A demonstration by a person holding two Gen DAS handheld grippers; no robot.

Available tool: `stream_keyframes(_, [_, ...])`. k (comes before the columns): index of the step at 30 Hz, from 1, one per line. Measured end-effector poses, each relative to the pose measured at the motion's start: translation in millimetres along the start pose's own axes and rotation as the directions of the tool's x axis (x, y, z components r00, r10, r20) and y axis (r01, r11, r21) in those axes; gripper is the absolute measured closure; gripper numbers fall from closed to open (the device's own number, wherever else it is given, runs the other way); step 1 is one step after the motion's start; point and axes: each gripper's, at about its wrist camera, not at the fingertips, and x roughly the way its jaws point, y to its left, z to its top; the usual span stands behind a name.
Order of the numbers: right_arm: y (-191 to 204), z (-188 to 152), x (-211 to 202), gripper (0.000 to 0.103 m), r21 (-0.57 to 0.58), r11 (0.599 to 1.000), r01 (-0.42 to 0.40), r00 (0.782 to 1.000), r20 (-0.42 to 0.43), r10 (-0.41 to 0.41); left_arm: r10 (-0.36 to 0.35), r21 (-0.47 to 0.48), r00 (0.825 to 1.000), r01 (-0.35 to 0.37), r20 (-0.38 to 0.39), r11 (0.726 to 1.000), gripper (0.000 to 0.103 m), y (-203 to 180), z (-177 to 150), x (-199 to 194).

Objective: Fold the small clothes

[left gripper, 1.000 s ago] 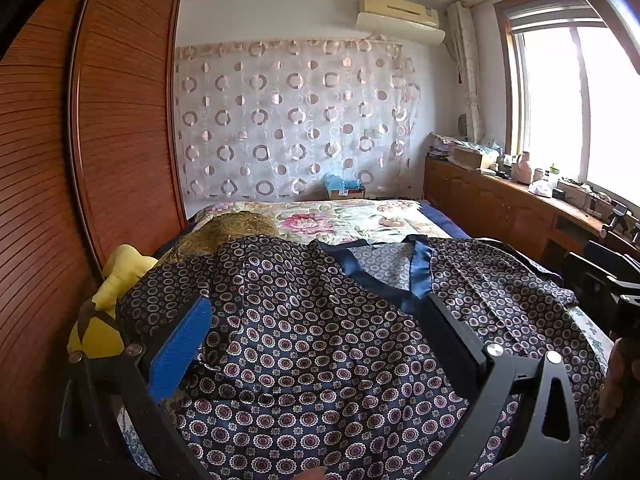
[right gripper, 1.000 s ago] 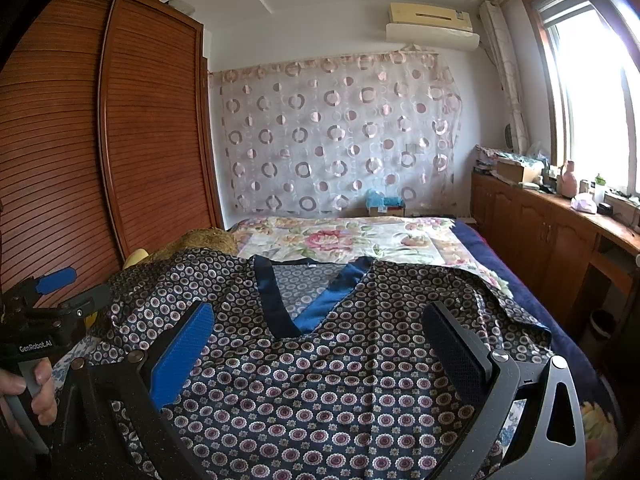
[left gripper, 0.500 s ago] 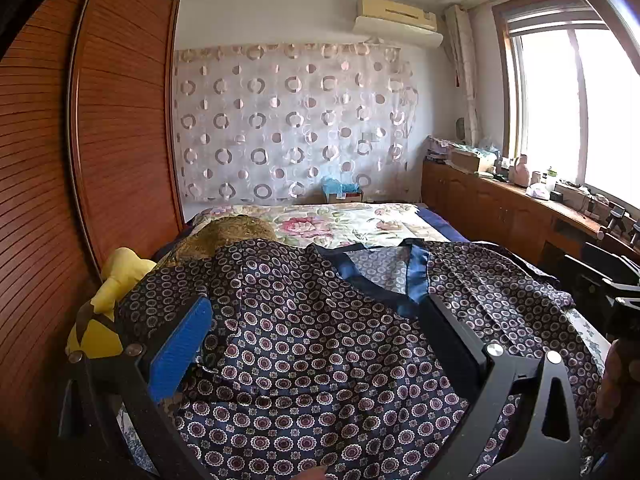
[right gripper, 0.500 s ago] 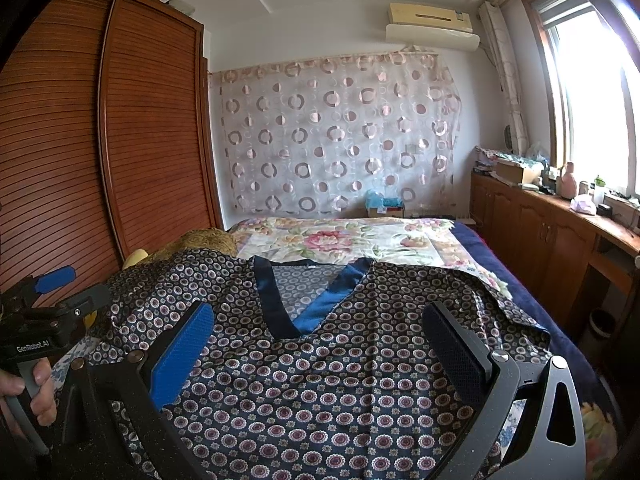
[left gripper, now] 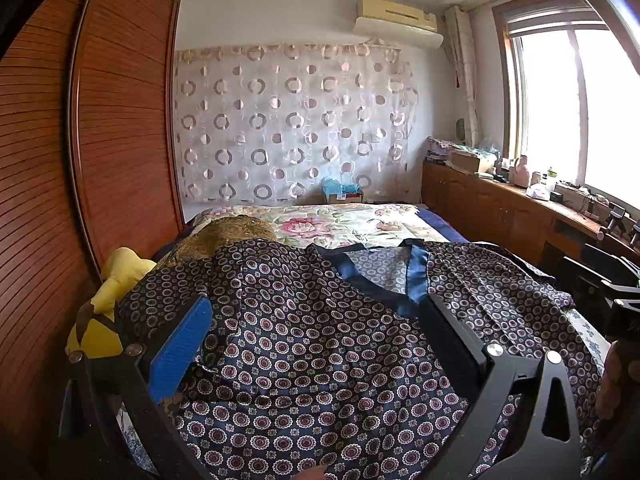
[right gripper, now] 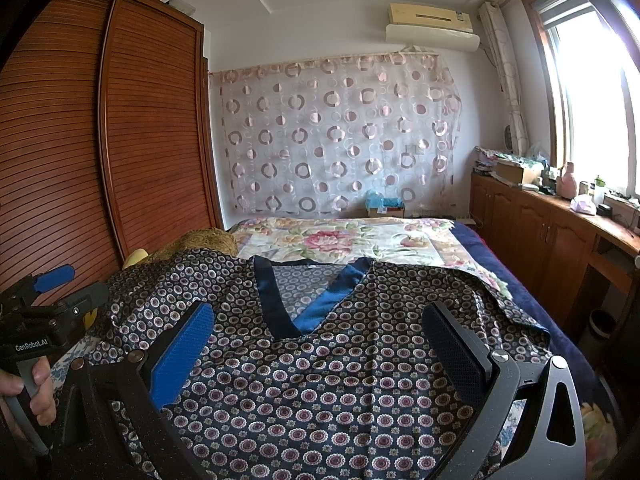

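Definitely someone's bedroom at home. There's a bed [right gripper: 400, 240] with a floral cover, a big slatted wooden wardrobe [right gripper: 120, 140] right beside it, a circle-print curtain [right gripper: 340, 132] on the wall behind its far end, an air conditioner [right gripper: 432, 26] above that, and cluttered wooden cabinets [right gripper: 540, 220] on the bed's window side.

Ahead of my tools I see a flowered bedspread [right gripper: 340, 240] running to a curtain [right gripper: 336, 132] with ring patterns on the far wall. An air conditioner [right gripper: 432, 26] hangs above it, up and to the right. A slatted wooden wardrobe [right gripper: 120, 140] fills the left side. Low on the left, a yellow cushion [left gripper: 108, 304] lies against it. On the right, a bright window [left gripper: 580, 112] stands over a cluttered wooden counter [right gripper: 560, 216].
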Motion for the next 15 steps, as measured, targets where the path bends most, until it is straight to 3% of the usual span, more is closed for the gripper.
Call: stream_keyframes(15, [0.1,-0.1,0.1,0.000,-0.002,1.000,0.000,1.000,0.000,0.000,0.000,-0.001,1.000,0.000,0.000,1.000,0.000,-2.8,3.1,-4.3])
